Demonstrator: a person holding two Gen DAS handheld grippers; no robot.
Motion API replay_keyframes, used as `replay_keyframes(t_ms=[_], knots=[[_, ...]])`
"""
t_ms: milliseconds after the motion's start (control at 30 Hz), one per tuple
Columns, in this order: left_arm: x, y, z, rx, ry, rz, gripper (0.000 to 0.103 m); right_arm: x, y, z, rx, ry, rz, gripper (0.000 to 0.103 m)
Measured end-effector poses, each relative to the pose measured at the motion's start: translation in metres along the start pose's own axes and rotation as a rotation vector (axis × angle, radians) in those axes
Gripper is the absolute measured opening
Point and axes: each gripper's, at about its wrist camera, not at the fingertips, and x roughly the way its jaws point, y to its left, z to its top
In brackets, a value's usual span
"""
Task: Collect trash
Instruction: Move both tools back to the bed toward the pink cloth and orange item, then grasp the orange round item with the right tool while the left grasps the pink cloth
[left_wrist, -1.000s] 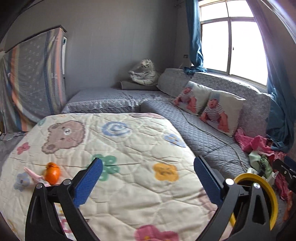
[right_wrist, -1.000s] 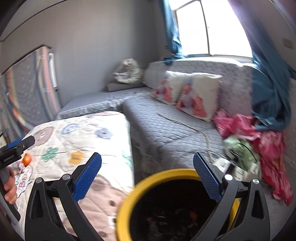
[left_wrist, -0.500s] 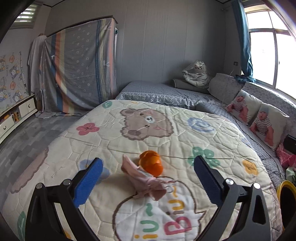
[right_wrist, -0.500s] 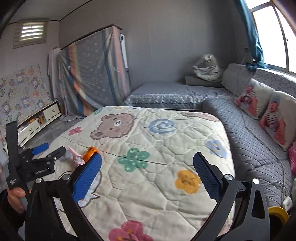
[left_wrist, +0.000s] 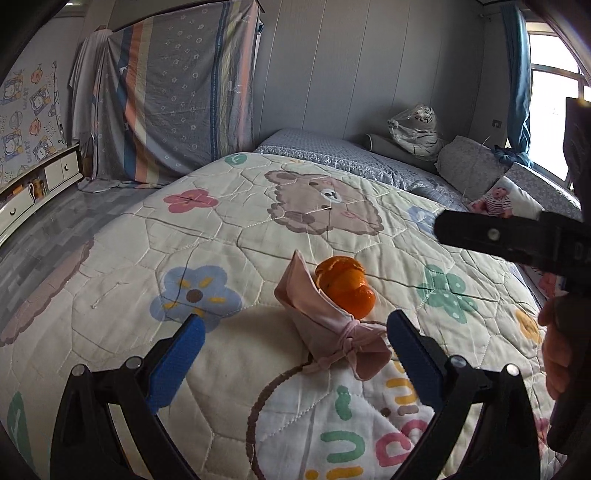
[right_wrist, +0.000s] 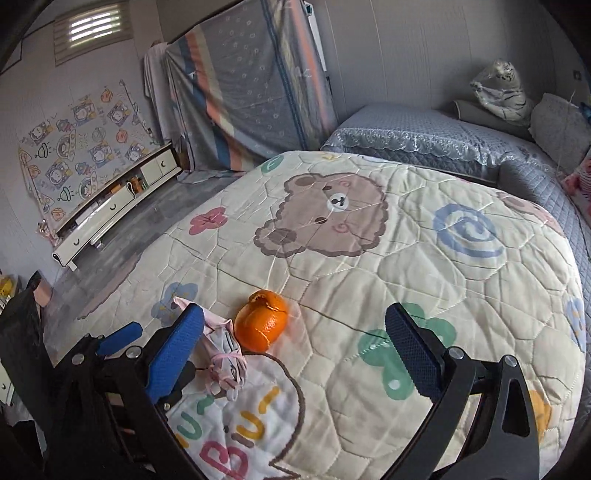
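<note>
my left gripper (left_wrist: 291, 341) hangs low over the quilt (left_wrist: 258, 229), fingers spread wide and holding nothing. between the blue pads (left_wrist: 177, 354) lies a pink pouch (left_wrist: 325, 317), tied at one end with a cord. its long axis runs at a slant: the tied, frilled end points toward me and a little right, near my right-hand pad; the folded tip points away, toward the bear print (left_wrist: 321, 206). an orange peel (left_wrist: 345, 282) sits touching the pouch on the side away from me, its torn opening facing up and toward the bear.

my right gripper (right_wrist: 293, 354) also stands wide apart and empty, tilted down at the quilt. from here the peel (right_wrist: 262, 319) sits between the bear (right_wrist: 325, 214) and me, nearer my left-hand pad (right_wrist: 173, 354), and the pouch (right_wrist: 225, 354) lies just beside the peel, partly hidden behind that pad. the left gripper (right_wrist: 122, 339) shows just past the pouch. my right hand (left_wrist: 557, 350) wraps its handle, off to the right of the peel.
</note>
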Motion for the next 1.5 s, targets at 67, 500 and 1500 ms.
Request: replay_keyframes(t_ms=[67, 500, 1500], knots=[[0.004, -0.002, -0.001, 0.006, 0.012, -0.003, 0.095, 0.018, 0.002, 0.004, 0.014, 0.041, 0.032, 0.091], [0.020, 0.011, 0.001, -0.095, 0.057, -0.040, 0.090, 0.074, 0.006, 0.014, 0.071, 0.218, 0.068, 0.066], [0.061, 0.015, 0.009, -0.171, 0.178, -0.111, 0.046, 0.119, 0.008, 0.012, 0.094, 0.362, 0.065, 0.037]])
